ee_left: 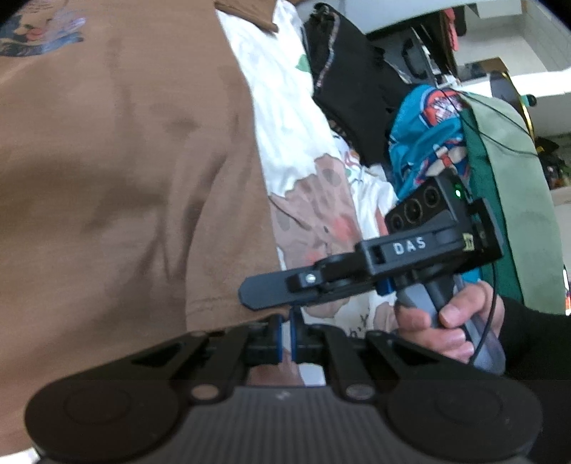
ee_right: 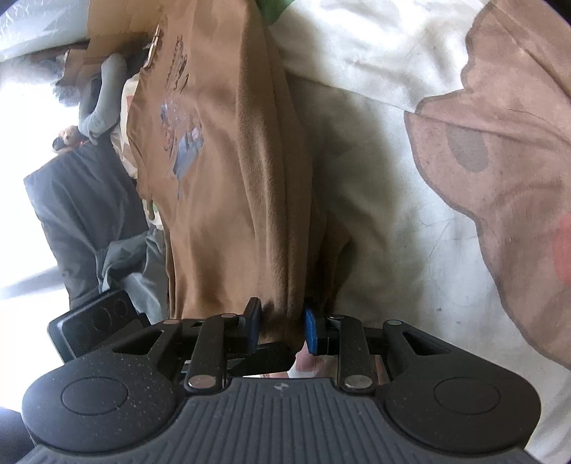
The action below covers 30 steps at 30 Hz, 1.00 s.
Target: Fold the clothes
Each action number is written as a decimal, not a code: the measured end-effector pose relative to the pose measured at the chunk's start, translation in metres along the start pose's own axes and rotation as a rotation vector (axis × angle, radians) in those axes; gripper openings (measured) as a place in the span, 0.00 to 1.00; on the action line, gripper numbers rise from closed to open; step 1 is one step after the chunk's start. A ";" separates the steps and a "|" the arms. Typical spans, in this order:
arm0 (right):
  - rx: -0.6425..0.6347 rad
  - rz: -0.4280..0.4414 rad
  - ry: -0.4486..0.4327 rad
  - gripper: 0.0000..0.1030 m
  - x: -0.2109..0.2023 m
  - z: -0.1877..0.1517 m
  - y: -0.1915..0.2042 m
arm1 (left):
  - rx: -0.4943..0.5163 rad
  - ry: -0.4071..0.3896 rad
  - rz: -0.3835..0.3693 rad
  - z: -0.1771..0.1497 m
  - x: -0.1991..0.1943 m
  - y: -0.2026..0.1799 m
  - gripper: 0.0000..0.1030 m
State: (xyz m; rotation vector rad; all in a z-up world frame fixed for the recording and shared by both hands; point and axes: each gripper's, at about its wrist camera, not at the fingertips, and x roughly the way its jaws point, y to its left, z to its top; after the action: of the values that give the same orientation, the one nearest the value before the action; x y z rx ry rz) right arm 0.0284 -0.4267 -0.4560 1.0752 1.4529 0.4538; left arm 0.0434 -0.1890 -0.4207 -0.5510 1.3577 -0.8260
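Left tongs (ee_left: 284, 333) seemingly pinching brown shirt (ee_left: 117, 171) hem | right tongs (ee_right: 282, 330) clamp shirt fold

One brown T-shirt (ee_left: 117, 171), with one printed graphic on its chest. Beneath the T-shirt, one white bedsheet (ee_left: 285, 107) printed with cartoon figures. Two handheld grippers at the T-shirt's hem: left gripper (ee_left: 284, 339) and right gripper (ee_right: 282, 326), two blue pads (ee_right: 311, 330) apiece (four in all). One hand (ee_left: 446, 321) in view, on the right gripper's handle. Right of the T-shirt in the left wrist view, three more cloth items: one black garment (ee_left: 357, 82), one teal patterned garment (ee_left: 424, 142), one green cloth (ee_left: 506, 185). Left of the T-shirt in the right wrist view, one dark grey garment (ee_right: 82, 214), one cardboard box (ee_right: 117, 25) and one grey soft item (ee_right: 103, 103), kind unclear.
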 end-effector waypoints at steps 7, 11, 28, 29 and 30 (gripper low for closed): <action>-0.029 -0.044 -0.048 0.04 -0.021 0.001 0.002 | 0.023 0.009 0.059 -0.006 -0.026 0.004 0.13; -0.067 -0.081 -0.066 0.03 -0.038 0.001 0.005 | -0.031 -0.030 0.147 -0.011 -0.065 0.026 0.14; -0.175 -0.265 -0.158 0.03 -0.097 0.011 0.035 | -0.278 -0.236 0.488 -0.077 -0.215 0.080 0.31; -0.181 -0.270 -0.160 0.03 -0.099 0.011 0.037 | -0.293 -0.250 0.504 -0.081 -0.222 0.082 0.31; -0.187 -0.275 -0.163 0.03 -0.101 0.011 0.039 | -0.308 -0.264 0.516 -0.085 -0.227 0.084 0.32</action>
State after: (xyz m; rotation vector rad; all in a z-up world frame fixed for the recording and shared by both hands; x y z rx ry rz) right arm 0.0381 -0.4934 -0.3701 0.7335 1.3598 0.2912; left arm -0.0260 0.0499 -0.3564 -0.4931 1.3050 -0.1190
